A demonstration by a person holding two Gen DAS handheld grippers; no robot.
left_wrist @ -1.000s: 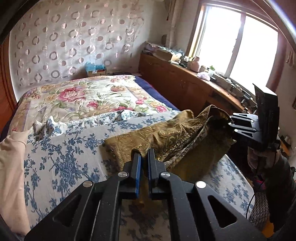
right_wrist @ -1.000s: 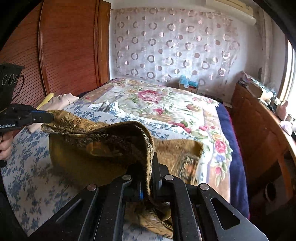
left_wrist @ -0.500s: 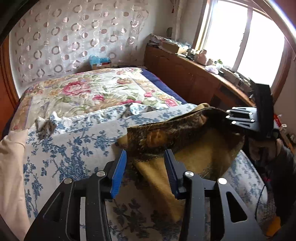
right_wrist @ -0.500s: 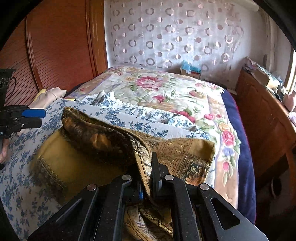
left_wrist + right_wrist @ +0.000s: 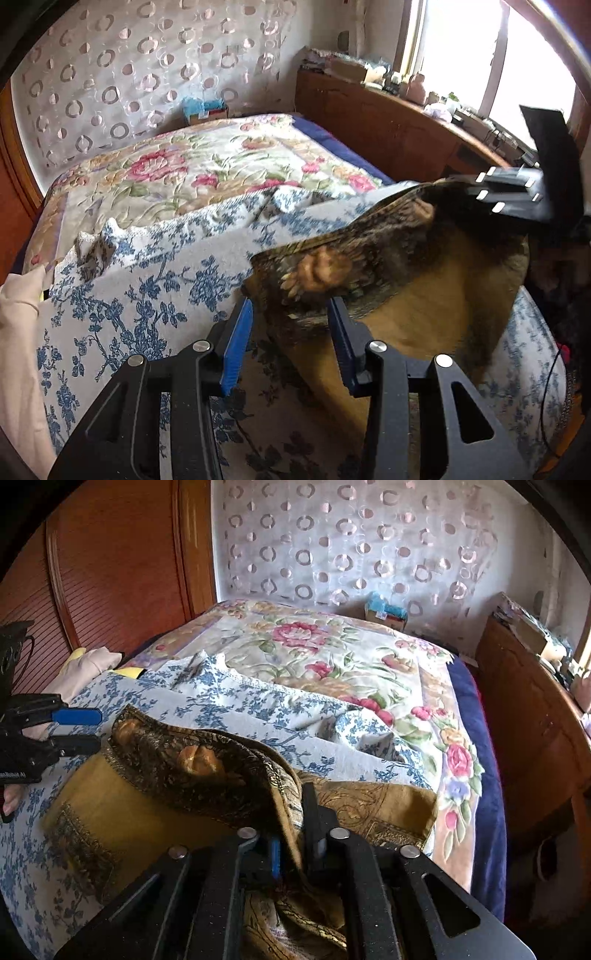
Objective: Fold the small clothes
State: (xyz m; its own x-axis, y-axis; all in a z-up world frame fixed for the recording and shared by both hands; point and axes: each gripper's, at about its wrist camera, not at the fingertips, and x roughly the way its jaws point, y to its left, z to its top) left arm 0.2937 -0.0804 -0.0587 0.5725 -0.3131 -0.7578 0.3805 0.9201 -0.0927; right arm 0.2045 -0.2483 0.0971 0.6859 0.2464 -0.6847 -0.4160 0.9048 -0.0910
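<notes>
A mustard and brown patterned garment (image 5: 424, 317) lies on the blue-flowered sheet (image 5: 140, 295) of the bed. Its top layer is folded over the lower layer and sags towards the left. My left gripper (image 5: 290, 325) is open, its blue pads on either side of the folded edge without holding it; it also shows in the right wrist view (image 5: 79, 729), open beside the garment's left corner. My right gripper (image 5: 295, 845) is shut on the garment (image 5: 192, 768) edge and holds it slightly raised; it shows at the right in the left wrist view (image 5: 491, 192).
A floral quilt (image 5: 314, 653) covers the far half of the bed. Cream clothes (image 5: 88, 664) lie by the wooden wardrobe (image 5: 110, 561). A wooden cabinet (image 5: 388, 118) with clutter runs under the window on the right. A small box (image 5: 386, 611) sits at the bed head.
My left gripper opened and let go of the garment edge, which dropped onto the lower layer. My right gripper kept its hold and moved the fold over to the left.
</notes>
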